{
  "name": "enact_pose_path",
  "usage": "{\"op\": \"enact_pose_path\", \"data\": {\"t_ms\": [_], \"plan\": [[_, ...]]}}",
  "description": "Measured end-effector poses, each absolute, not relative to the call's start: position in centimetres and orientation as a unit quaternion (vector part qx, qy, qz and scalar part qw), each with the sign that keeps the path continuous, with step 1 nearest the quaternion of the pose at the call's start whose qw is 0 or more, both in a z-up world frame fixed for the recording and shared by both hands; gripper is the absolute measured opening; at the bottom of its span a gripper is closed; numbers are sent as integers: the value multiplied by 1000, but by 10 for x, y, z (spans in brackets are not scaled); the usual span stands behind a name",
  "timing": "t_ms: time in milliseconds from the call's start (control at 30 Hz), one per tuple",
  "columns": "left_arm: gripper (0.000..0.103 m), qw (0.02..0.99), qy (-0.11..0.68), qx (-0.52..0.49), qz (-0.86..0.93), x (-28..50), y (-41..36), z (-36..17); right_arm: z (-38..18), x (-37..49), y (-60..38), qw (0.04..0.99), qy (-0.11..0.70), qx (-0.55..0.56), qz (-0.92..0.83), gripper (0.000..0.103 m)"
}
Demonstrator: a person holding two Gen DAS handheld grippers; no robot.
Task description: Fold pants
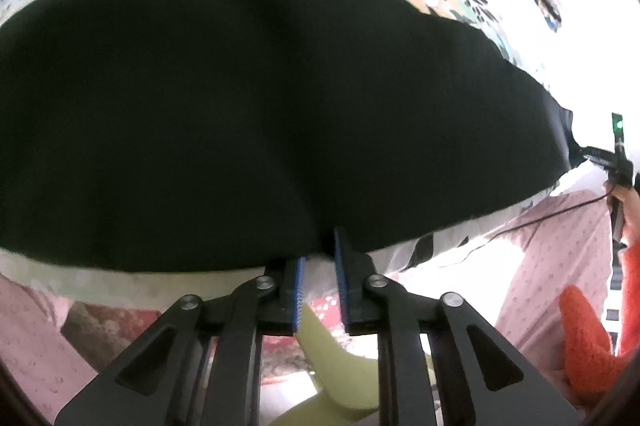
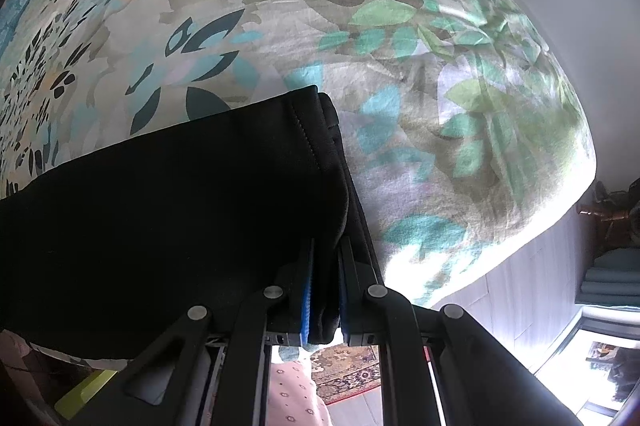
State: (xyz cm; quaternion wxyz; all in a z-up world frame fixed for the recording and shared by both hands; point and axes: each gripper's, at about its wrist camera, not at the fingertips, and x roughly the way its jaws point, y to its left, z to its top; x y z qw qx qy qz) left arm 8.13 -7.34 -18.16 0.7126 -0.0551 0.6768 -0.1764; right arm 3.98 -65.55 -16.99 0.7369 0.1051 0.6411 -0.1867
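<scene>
Black pants (image 1: 240,97) lie spread across a floral bed and fill most of the left wrist view. My left gripper (image 1: 320,252) sits at their near edge. A narrow gap shows between its blue pads (image 1: 299,290), with pale bedding visible in it and no cloth pinched, so it is open. In the right wrist view the hemmed end of the pants (image 2: 200,185) lies folded in layers. My right gripper (image 2: 326,248) is shut on that end, with black cloth bunched between its pads. It also shows far right in the left view as the right gripper (image 1: 618,153).
The floral bedsheet (image 2: 360,25) runs far to the right, where the bed edge (image 2: 520,246) drops to the floor. A person's pink patterned clothing (image 1: 560,266) and an orange sleeve (image 1: 588,338) are close by. A patterned rug (image 2: 348,370) lies below.
</scene>
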Motion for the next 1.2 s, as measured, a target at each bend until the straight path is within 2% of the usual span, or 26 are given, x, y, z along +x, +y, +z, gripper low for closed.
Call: {"op": "enact_pose_path", "data": {"t_ms": [67,200,300,367,400,433,500,567,600,633,667,700,767,867,1000,1133,1200], "plan": [[18,703,687,-69,-168,79,-64,-184,-170,40,-655,737,641,105,-187,10],[40,702,692,-69,-152,69,-45,-166,-170,40,-656,738,639,105,-190,11],[47,730,657,-105,-153,68,-17,-127,-169,40,-655,739,639,97,-192,11],[62,771,615,-104,-132,80,3,-100,-170,41,-653,737,641,93,-193,12],[75,797,586,-94,-110,91,15,-87,-170,42,-652,736,642,92,-194,13],[82,813,568,-84,-94,101,23,-81,-170,43,-651,736,641,91,-196,15],[83,836,543,-49,-61,127,37,-85,-169,45,-650,736,641,89,-201,17],[74,829,559,3,-16,147,44,-109,-167,45,-648,735,640,84,-205,22],[58,805,593,22,-13,153,46,-130,-167,45,-648,735,640,81,-208,23],[48,784,619,23,-32,152,47,-145,-167,45,-647,734,640,79,-211,27],[48,757,650,30,-60,145,43,-160,-167,45,-647,734,640,77,-214,29],[50,732,673,75,-75,132,34,-175,-167,44,-647,734,640,76,-216,29],[51,728,655,183,-88,107,16,-178,-167,44,-646,734,639,76,-216,30],[53,699,684,196,-75,99,22,-171,-167,44,-645,733,641,77,-217,31],[55,712,665,221,-51,95,31,-158,-168,48,-642,731,643,67,-219,32],[84,776,607,130,-107,101,9,-129,-169,51,-642,731,644,60,-218,35],[84,803,568,121,-132,104,-21,-129,-169,52,-643,731,643,62,-218,37]]}}
